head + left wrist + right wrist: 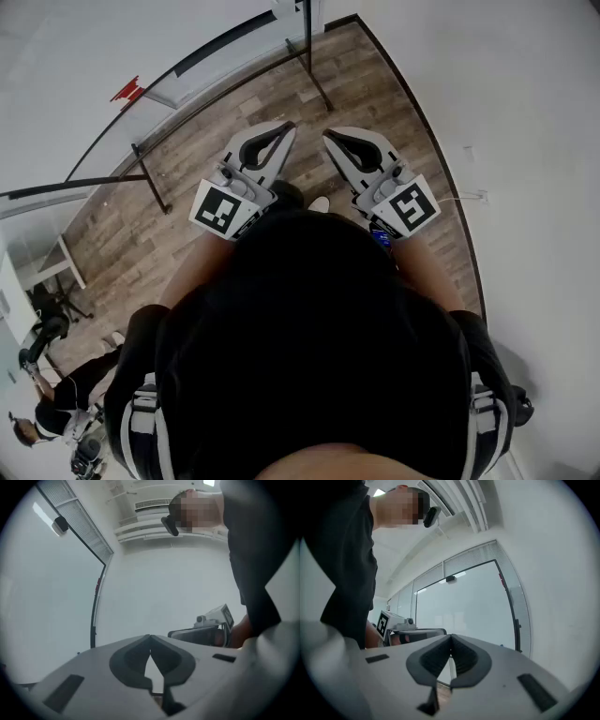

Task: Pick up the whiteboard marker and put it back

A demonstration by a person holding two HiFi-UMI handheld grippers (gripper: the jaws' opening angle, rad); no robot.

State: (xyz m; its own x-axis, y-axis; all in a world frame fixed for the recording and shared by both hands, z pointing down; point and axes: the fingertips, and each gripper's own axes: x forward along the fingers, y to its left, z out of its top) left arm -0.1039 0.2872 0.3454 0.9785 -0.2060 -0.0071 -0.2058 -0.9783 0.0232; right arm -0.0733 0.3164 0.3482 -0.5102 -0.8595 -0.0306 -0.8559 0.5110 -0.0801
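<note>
Left tongs (150, 639): clenched, tips touching, nothing between them, held level.
Right tongs (451, 638): also clenched and empty, level beside the left.
Marker: in no view; only wood floor (234, 122) and glass wall (468, 606) ahead.
Risk: no target sighted, so a closed-tong approach would likely knock the marker away.

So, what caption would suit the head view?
Shut and empty, left gripper and right gripper hover above a wood floor.

A wood-plank floor (375, 94) runs diagonally across the upper half of the frame. Two black stand legs (319, 84) rest on it, one at upper centre and one at left. A white furniture frame (66, 258) stands at the far left.
</note>
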